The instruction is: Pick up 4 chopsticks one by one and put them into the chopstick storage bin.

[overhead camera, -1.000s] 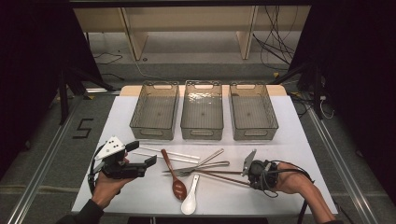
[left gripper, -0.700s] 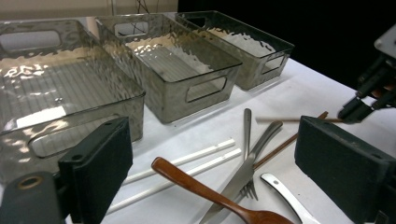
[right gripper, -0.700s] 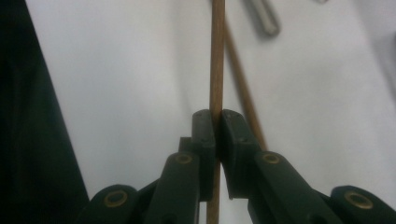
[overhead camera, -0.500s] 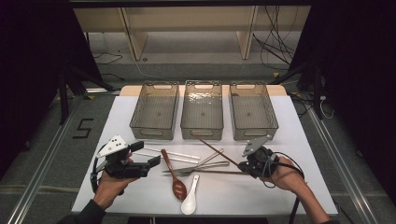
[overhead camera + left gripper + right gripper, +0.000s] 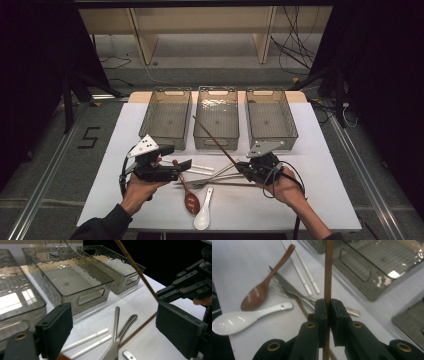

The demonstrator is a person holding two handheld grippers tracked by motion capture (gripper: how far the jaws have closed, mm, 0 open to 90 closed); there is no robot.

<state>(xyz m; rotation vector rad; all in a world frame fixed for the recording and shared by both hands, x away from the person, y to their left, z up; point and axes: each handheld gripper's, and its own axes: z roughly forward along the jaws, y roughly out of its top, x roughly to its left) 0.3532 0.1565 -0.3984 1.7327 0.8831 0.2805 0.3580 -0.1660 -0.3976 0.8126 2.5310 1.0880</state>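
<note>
— White table (image 5: pixel 320 200), 3 bins (image 5: pixel 216 117) ahead; where's the brown chopstick (image 5: pixel 212 135)?
— Pinched in my right gripper (image 5: pixel 248 172), raised to clear the cutlery pile (image 5: pixel 215 177); left gripper (image 5: pixel 182 165) spread, idle

Matt wooden chopstick (image 5: pixel 328 270) (glossy ceramic spoon (image 5: pixel 244 317))

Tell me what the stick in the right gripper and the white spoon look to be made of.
Brown chopstick: probably wood, matte, with faint lengthwise grain. White spoon: likely glazed ceramic, though possibly melamine; it is glossy with bright highlights in the bowl.
</note>
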